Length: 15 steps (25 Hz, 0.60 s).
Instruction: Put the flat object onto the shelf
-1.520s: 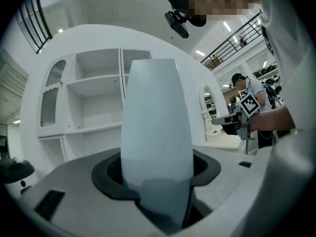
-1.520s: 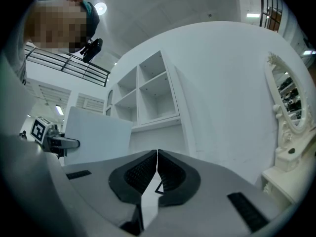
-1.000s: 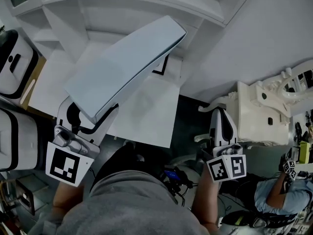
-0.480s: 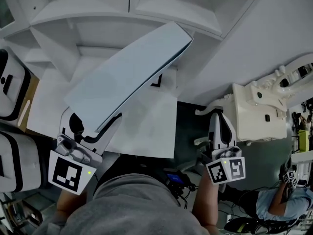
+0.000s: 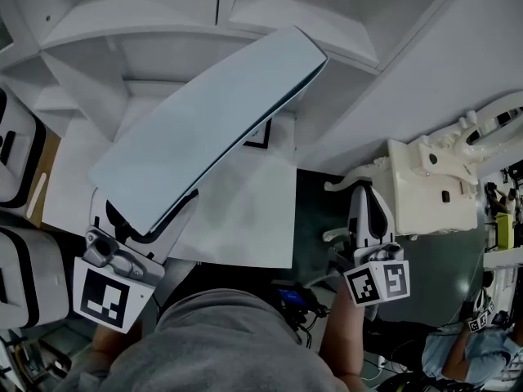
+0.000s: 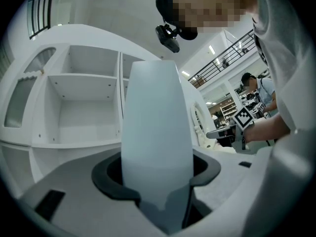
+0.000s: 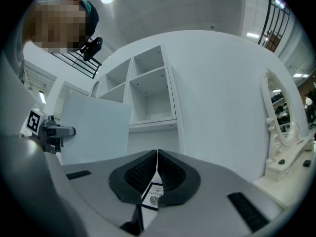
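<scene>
A long, flat, pale blue-white object (image 5: 204,129) is held up in the air and slants toward the white shelf unit (image 5: 163,39). My left gripper (image 5: 149,212) is shut on its near end. In the left gripper view the object (image 6: 155,132) stands between the jaws of that gripper (image 6: 157,174) and hides part of the open shelf compartments (image 6: 84,107). My right gripper (image 5: 366,198) is lower right, apart from the object. Its jaws are shut on a thin printed card (image 7: 153,194). The shelf unit (image 7: 150,98) lies ahead of it.
A white flat surface (image 5: 245,211) lies under the object. An ornate white dressing table with a mirror (image 5: 433,194) stands at the right. White cases (image 5: 20,129) are at the left edge. Another person (image 5: 474,345) is at the lower right.
My left gripper has carried the flat object a little closer to the shelf unit, its far end now over the shelf edge. The right gripper has come forward slightly too.
</scene>
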{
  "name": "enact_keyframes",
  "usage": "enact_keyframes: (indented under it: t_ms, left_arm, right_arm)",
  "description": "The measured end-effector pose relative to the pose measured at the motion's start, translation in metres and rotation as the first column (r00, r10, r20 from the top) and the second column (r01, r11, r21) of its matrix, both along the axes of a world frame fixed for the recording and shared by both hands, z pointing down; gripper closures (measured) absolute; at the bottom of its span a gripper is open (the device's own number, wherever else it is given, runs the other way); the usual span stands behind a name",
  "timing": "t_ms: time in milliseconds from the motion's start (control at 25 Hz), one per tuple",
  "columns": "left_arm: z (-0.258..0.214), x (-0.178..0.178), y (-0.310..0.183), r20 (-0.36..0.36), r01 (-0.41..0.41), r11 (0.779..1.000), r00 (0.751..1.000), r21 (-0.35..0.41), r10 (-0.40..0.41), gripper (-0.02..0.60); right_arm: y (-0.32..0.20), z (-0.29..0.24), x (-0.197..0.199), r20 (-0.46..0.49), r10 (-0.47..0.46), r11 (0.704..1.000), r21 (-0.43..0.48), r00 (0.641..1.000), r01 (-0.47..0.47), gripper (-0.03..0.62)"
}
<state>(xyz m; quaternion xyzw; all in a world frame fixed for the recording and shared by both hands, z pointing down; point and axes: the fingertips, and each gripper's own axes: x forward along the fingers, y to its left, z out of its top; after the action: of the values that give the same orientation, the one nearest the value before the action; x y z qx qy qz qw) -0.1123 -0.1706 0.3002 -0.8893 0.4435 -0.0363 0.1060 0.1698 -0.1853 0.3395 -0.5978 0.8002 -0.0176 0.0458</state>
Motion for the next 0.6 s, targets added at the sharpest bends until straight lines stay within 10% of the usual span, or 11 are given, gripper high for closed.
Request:
enact_keyframes:
  t_ms: [600]
  left_arm:
    - [-0.037, 0.026, -0.005, 0.035, 0.041, 0.998, 0.999, 0.047, -0.042, 0.311]
  right_arm:
    - [-0.037, -0.01, 0.031, 0.006, -0.099, 0.995, 0.006, 0.995, 0.099, 0.565]
